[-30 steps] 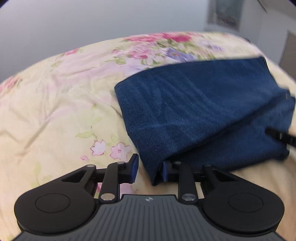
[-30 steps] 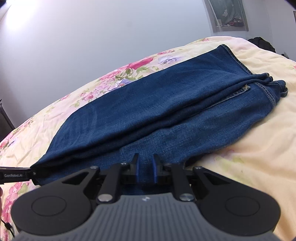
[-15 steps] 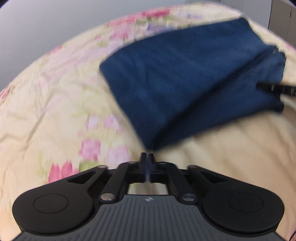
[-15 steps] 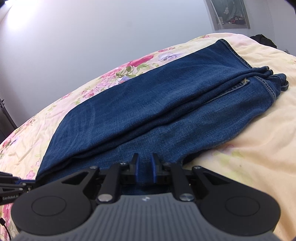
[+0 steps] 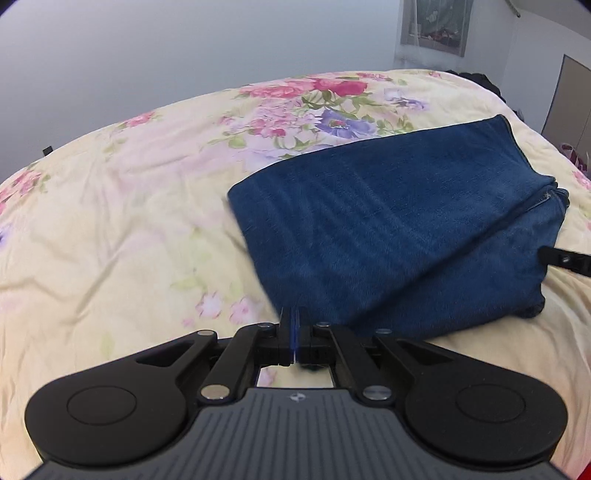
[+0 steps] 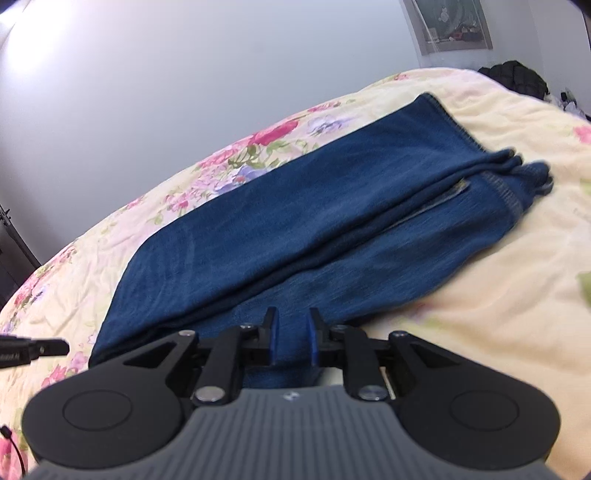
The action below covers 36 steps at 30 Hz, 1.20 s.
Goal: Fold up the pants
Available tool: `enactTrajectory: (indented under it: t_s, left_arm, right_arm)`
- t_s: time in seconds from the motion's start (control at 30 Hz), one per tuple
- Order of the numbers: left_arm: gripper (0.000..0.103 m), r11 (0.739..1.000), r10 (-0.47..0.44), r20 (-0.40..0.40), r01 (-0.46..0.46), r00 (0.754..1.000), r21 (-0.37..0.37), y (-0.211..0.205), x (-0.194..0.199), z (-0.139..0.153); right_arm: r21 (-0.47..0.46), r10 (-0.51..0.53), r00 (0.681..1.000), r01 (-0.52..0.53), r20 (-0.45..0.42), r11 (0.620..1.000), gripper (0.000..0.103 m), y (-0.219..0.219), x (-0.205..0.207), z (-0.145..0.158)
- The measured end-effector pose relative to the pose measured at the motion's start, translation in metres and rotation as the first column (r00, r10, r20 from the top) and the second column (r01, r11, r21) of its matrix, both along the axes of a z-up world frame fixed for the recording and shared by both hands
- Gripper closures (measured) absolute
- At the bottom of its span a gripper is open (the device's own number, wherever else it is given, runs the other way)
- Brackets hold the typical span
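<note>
Dark blue jeans (image 5: 399,229) lie folded lengthwise on a floral bedsheet (image 5: 129,221). My left gripper (image 5: 294,325) hovers just short of the jeans' near left corner, shut with nothing between its pads. In the right wrist view the jeans (image 6: 295,229) stretch away to the upper right. My right gripper (image 6: 291,332) is over their near edge, its jaws opening, with denim still lying in the gap between the pads. One of the right gripper's fingers (image 5: 561,258) shows at the jeans' right edge. The left gripper's finger (image 6: 33,350) shows beside their left end.
The bed fills both views, with bare sheet to the left of the jeans and in front of them. A grey wall rises behind the bed, with a picture (image 5: 436,26) on it. A dark heap of clothing (image 6: 517,79) lies at the far right corner.
My left gripper let go of the jeans' corner, shut empty and rose away from it. My right gripper lifted slightly and its jaws spread a little wider.
</note>
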<state>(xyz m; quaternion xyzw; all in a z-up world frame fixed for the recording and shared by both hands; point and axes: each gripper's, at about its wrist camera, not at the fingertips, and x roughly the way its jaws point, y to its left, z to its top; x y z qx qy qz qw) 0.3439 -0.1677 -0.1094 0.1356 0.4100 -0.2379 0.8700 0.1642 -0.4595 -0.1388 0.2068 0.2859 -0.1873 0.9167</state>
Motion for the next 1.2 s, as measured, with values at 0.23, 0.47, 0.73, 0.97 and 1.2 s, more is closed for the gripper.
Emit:
enactTrajectory:
  t_s: [0.23,0.47,0.73,0.97,1.2]
  left_arm:
    - [0.103,0.998,-0.026,-0.026,0.024,0.999,-0.056,-0.024,0.022,-0.010]
    - [0.103,0.994,-0.100,-0.034,0.102,0.994,0.045,-0.034,0.012,-0.044]
    - [0.103,0.984,-0.149,-0.032,0.152,0.988,0.098,-0.033,0.002,-0.023]
    - [0.098,0.993,-0.120,0.001,0.120,0.993,0.006,-0.053,0.025,0.008]
    - [0.098,0.993,-0.093,-0.031,0.090,0.995,-0.079,-0.088,0.050,0.000]
  right_arm:
    - [0.019,-0.124,0.992,0.124,-0.033,0.992,0.064,-0.092,-0.025,0.026]
    - [0.156,-0.247,0.968,0.251,-0.046,0.955,0.048,-0.179,-0.036,0.029]
    - [0.422,-0.328,0.944,0.307,-0.023,0.853,0.026,-0.232,-0.025,0.008]
    - [0.541,-0.399,0.917,0.347,-0.021,0.767,0.026,-0.264,-0.014,-0.018]
    - [0.530,-0.425,0.905,0.366,-0.012,0.765,0.055,-0.285,-0.003,-0.030]
